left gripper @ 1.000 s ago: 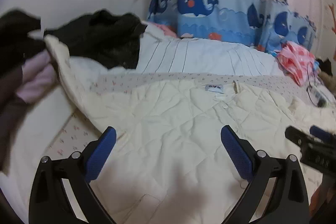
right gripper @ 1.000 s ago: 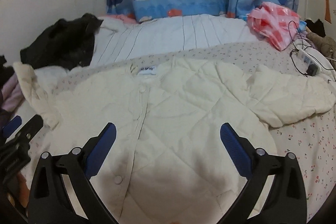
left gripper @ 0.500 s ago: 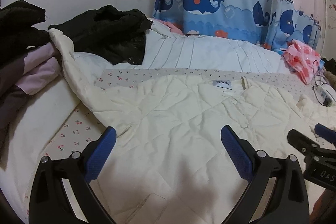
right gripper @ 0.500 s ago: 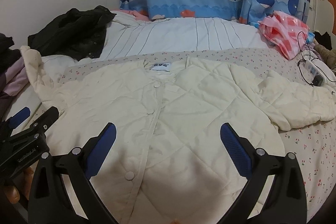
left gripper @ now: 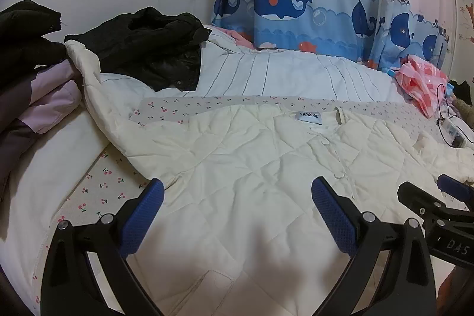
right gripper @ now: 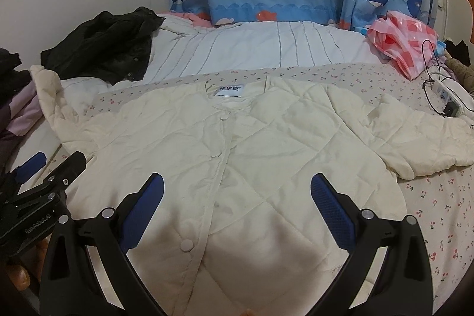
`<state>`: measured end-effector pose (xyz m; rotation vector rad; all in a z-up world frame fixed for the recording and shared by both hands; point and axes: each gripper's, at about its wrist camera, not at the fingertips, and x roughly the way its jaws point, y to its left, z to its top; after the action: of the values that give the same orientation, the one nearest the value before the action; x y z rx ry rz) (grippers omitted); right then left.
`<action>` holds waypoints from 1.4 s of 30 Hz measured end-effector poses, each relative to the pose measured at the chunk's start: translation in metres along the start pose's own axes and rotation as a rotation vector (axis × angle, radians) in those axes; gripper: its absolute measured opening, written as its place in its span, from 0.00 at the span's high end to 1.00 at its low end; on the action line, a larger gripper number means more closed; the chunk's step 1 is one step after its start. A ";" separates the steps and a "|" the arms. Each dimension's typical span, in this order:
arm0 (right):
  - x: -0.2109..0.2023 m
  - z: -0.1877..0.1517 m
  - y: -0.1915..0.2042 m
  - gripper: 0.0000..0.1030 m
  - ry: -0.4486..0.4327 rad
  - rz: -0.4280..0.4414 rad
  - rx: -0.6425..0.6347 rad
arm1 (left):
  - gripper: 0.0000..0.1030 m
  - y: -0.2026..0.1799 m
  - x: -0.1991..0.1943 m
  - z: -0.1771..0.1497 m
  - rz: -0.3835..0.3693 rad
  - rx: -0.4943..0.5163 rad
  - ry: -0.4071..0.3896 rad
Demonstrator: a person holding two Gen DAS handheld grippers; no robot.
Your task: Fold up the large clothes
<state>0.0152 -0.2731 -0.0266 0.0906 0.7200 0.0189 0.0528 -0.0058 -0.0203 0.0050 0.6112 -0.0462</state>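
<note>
On the bed (right gripper: 429, 206) with its cherry-print sheet, one cream quilted jacket (right gripper: 266, 156) lies spread flat, buttoned front up, both sleeves out, under the left gripper (left gripper: 237, 206) and right gripper (right gripper: 237, 197), both wide open and empty, one black jacket (right gripper: 103, 46) beyond.

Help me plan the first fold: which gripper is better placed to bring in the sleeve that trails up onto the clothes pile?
Probably the left gripper. It hangs open nearer that cream jacket sleeve; the right gripper, also open, sits nearer the other sleeve.
</note>
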 end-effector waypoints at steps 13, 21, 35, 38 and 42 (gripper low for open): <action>-0.003 0.000 0.000 0.07 0.003 0.010 -0.003 | 0.07 0.000 0.000 0.000 -0.001 0.003 -0.002; -0.002 -0.001 0.002 0.07 0.011 0.020 -0.004 | 0.07 0.000 -0.001 0.000 -0.005 0.006 -0.005; -0.001 -0.001 0.003 0.07 0.016 0.027 -0.001 | 0.07 -0.001 -0.007 0.000 -0.024 -0.003 -0.024; -0.001 -0.001 0.004 0.07 0.017 0.028 -0.001 | 0.07 -0.001 -0.009 0.001 -0.034 -0.004 -0.031; -0.001 -0.001 0.004 0.07 0.016 0.026 -0.001 | 0.07 0.000 -0.009 0.002 -0.037 -0.005 -0.032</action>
<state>0.0138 -0.2694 -0.0267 0.0989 0.7345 0.0454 0.0461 -0.0057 -0.0137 -0.0120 0.5795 -0.0802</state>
